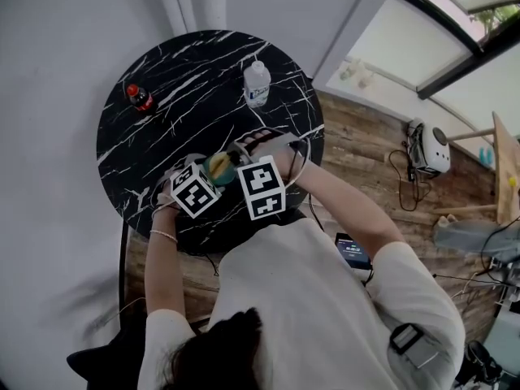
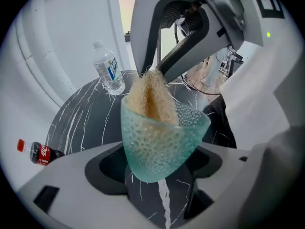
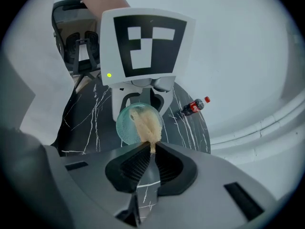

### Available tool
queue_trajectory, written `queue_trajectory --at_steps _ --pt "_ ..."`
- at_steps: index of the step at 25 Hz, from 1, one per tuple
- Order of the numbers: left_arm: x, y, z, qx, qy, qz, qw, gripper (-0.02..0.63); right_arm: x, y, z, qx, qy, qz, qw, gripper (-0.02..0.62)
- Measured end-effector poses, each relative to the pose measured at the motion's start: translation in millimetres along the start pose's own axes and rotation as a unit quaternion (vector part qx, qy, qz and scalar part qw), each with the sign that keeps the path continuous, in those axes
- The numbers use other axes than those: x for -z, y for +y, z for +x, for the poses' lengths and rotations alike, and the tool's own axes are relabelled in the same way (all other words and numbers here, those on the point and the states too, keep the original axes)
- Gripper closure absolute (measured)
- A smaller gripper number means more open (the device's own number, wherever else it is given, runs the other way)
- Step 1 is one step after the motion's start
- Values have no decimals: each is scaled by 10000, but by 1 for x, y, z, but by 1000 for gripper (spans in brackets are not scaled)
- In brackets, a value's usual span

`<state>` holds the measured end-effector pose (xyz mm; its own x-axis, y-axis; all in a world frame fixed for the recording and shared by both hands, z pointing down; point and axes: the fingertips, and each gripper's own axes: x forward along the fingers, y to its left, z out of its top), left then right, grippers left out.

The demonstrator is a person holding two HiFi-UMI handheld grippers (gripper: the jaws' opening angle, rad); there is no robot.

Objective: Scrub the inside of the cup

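Centre frame in the left gripper view, the left tool [image 2: 161,171] grips a pale green dimpled glass cup [image 2: 162,140] by its lower body, tilted above the black marbled tabletop [image 2: 81,123]. The right tool [image 3: 152,149] is clenched on a tan sponge [image 3: 148,122] whose far end sits inside the cup's mouth. The glass looks rigid, breakable and probably slick. A low hold leaves the rim free, and the soft sponge should squash against the walls.

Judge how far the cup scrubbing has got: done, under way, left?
Done: the left tool holds the cup and the right tool pinches the sponge. In hand: the sponge sits inside the cup. Left: finishing the scrub; how clean it is cannot be told.
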<state>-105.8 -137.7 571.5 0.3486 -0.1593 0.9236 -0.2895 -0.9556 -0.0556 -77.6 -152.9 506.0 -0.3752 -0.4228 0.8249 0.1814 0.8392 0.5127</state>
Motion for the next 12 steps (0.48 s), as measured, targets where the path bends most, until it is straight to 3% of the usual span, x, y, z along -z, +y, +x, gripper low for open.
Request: queue_trajectory --at_steps 12 --pt "-10 8 -8 -151 33 128 9998 249 -9 -7 11 278 -15 60 9996 541"
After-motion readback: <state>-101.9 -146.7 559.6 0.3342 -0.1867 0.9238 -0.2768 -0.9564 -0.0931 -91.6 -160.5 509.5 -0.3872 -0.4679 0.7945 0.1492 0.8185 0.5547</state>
